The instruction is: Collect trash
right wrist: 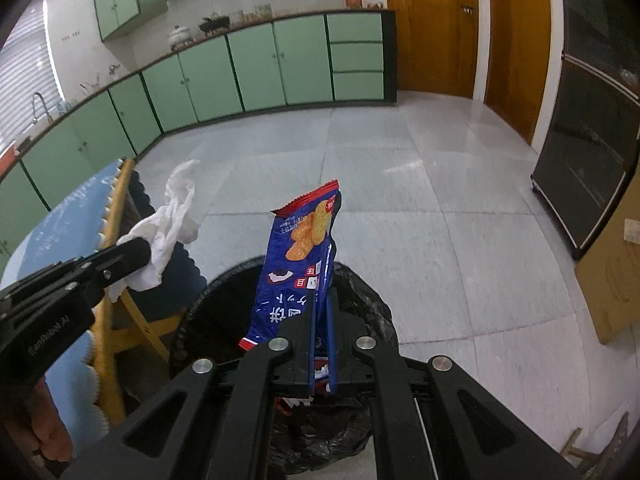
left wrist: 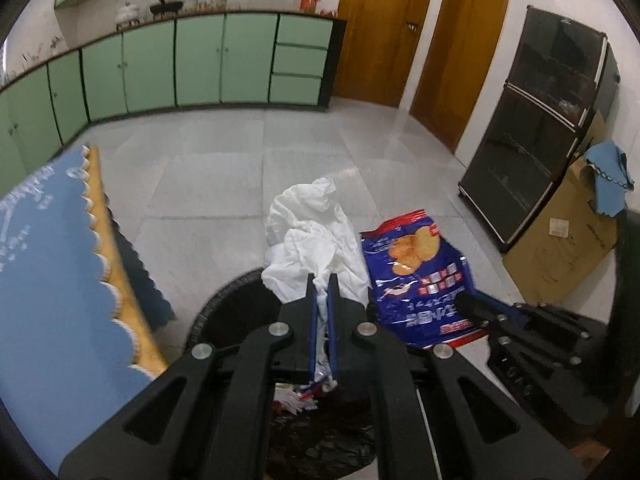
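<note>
1. Two grips are loaded: your left gripper [left wrist: 322, 280] is pinched nearly closed on a crumpled white tissue [left wrist: 312, 236], and your right gripper [right wrist: 320, 300] is fully closed on a blue snack bag [right wrist: 304, 264].
2. Both pieces hang over the black-lined trash bin [right wrist: 360, 292], which stands on the floor just beside the table with the blue scalloped cloth [left wrist: 52, 264].
3. You appear to be at the drop step: carrying is done, release is not.
4. Next, bring each tip inside the rim, then open the jaws; the tall bag could catch on the liner's edge.
</note>
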